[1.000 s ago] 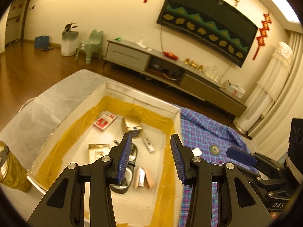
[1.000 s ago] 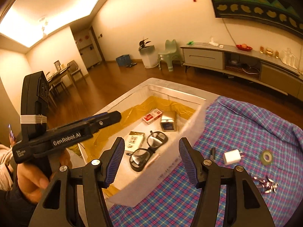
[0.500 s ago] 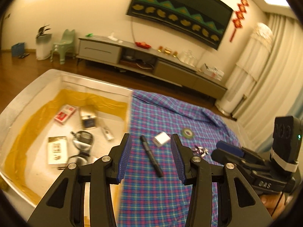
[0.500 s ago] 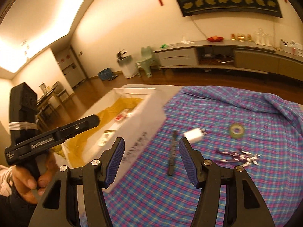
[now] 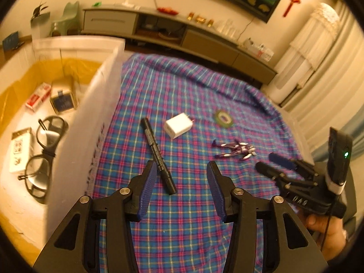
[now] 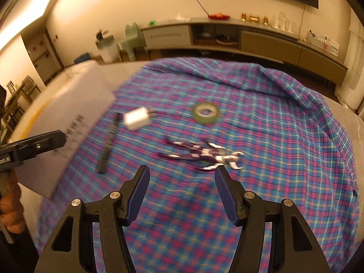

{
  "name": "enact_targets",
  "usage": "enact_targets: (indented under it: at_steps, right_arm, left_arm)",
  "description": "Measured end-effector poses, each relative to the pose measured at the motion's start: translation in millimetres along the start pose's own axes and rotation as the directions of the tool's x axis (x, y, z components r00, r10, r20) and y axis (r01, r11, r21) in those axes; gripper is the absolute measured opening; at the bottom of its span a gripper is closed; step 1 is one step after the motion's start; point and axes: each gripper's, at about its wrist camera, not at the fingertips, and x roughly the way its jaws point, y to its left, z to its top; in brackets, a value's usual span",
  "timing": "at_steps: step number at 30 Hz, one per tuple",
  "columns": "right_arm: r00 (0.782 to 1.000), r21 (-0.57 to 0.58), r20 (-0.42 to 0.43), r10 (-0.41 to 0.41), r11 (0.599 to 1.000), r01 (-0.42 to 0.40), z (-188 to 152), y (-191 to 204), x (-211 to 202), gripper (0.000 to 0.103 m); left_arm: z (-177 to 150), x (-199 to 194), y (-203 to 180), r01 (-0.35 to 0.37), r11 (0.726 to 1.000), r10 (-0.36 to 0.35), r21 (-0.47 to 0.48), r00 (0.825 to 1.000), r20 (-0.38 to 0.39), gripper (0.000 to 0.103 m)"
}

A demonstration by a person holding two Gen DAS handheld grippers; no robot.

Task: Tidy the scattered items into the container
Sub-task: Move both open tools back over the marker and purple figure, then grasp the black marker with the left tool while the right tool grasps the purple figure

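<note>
Four loose items lie on the plaid cloth (image 5: 186, 232), so, with your left gripper (image 5: 180, 191) opening empty and your right gripper (image 6: 182, 193) released, straddle the slim black marker pen (image 5: 157, 154) at centre frame squarely, right of the white foam box (image 5: 95, 122).

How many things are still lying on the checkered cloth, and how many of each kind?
Black marker pen: 1
White charger plug: 1
Green tape roll: 1
Purple toy figure: 1
Total on the cloth: 4
</note>
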Motion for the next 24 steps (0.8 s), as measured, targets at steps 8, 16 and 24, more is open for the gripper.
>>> enact_targets:
  at_steps: [8, 16, 24]
  right_arm:
    - [0.996, -0.207, -0.06, -0.062, 0.977, 0.048, 16, -7, 40, 0.073]
    - [0.995, -0.268, -0.06, -0.081, 0.961, 0.062, 10, -11, 66, 0.061]
    - [0.996, -0.23, -0.089, -0.01, 0.973, -0.01, 7, -11, 51, 0.045]
  left_arm:
    - [5, 48, 11, -0.096, 0.995, 0.095, -0.025, 0.995, -0.034, 0.05]
    - [0, 78, 16, -0.11, 0.992, 0.107, -0.053, 0.992, -0.059, 0.051]
    - [-3, 79, 4, -0.119, 0.991, 0.122, 0.06, 0.992, -0.043, 0.016]
